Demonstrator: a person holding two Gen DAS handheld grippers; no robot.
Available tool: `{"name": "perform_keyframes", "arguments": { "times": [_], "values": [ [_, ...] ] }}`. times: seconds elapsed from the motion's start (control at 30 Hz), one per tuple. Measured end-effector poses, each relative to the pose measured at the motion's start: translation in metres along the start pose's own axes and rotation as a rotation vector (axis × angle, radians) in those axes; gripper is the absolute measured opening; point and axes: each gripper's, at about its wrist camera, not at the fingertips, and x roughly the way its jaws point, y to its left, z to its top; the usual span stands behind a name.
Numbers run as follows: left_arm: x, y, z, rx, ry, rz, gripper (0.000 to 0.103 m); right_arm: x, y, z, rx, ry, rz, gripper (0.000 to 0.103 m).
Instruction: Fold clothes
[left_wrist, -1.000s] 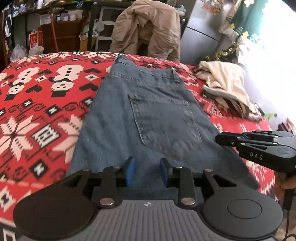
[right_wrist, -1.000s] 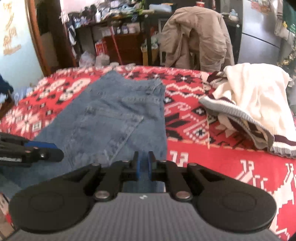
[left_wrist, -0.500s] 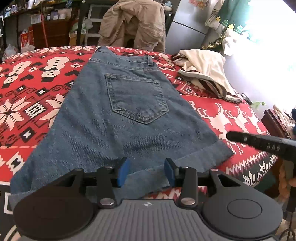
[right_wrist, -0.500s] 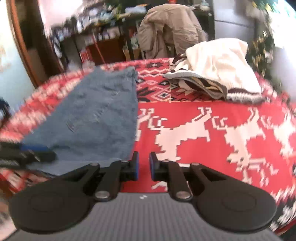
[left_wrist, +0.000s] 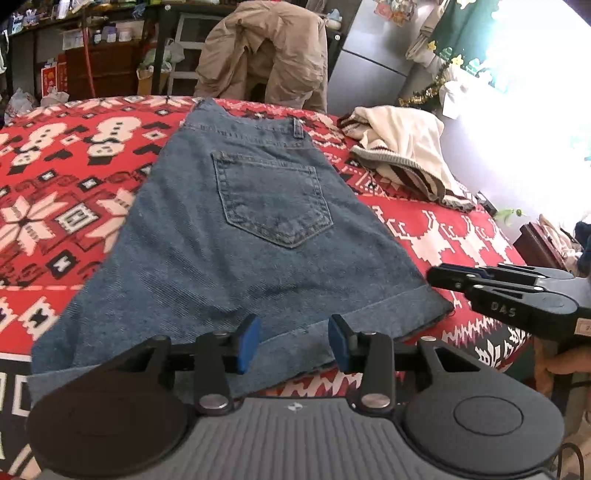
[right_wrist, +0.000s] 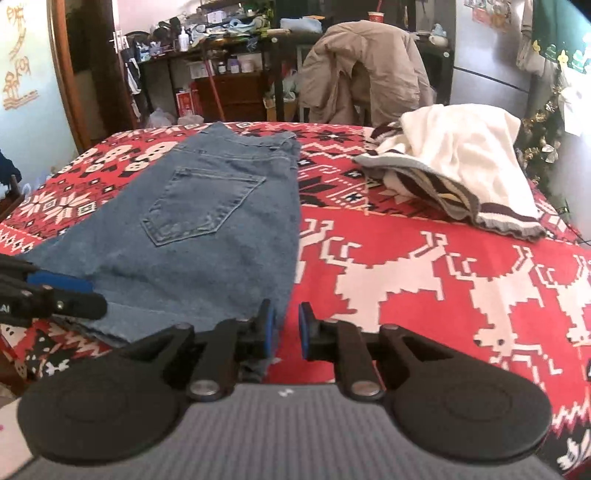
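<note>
denim shorts (left_wrist: 258, 236), near hem hidden by hand-held gripper (left_wrist: 293, 338)

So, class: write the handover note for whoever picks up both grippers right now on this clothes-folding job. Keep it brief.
Left gripper: jaws apart, empty, over the hem of the denim shorts.
Right gripper: jaws slightly apart, empty, at the shorts' near right corner.
Shorts lie flat, back pocket up, on the red patterned blanket. A cream striped-trim sweater sits crumpled at the far right.
Done: shorts look folded in half lengthwise and smoothed.
Left: probably fold the shorts again from hem to waistband, then fold the sweater.
</note>
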Motion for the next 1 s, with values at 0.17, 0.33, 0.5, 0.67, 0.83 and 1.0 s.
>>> {"name": "perform_keyframes", "arguments": {
  "times": [0.17, 0.33, 0.5, 0.67, 0.83, 1.0],
  "values": [
    [-0.005, 0.011, 0.005, -0.019, -0.040, 0.042, 0.040, -0.012, 0.002, 0.008, 0.020, -0.025, 0.025, 0.015],
    [0.009, 0.021, 0.013, -0.026, -0.065, 0.092, 0.030, 0.001, 0.041, 0.021, -0.053, -0.045, 0.102, 0.013],
    [0.017, 0.028, 0.009, -0.016, -0.072, 0.147, 0.014, 0.034, 0.089, 0.030, -0.100, -0.024, 0.176, 0.003],
    [0.007, 0.031, -0.001, 0.020, -0.077, 0.204, 0.010, 0.051, 0.111, 0.020, -0.194, -0.008, 0.174, 0.001],
    [-0.008, 0.040, -0.014, 0.028, -0.075, 0.212, 0.009, 0.034, 0.075, 0.008, -0.180, 0.012, 0.120, 0.000],
    [-0.019, 0.046, -0.019, -0.007, -0.079, 0.219, 0.009, 0.011, 0.033, 0.000, -0.143, 0.018, 0.061, 0.000]
  ]
}}
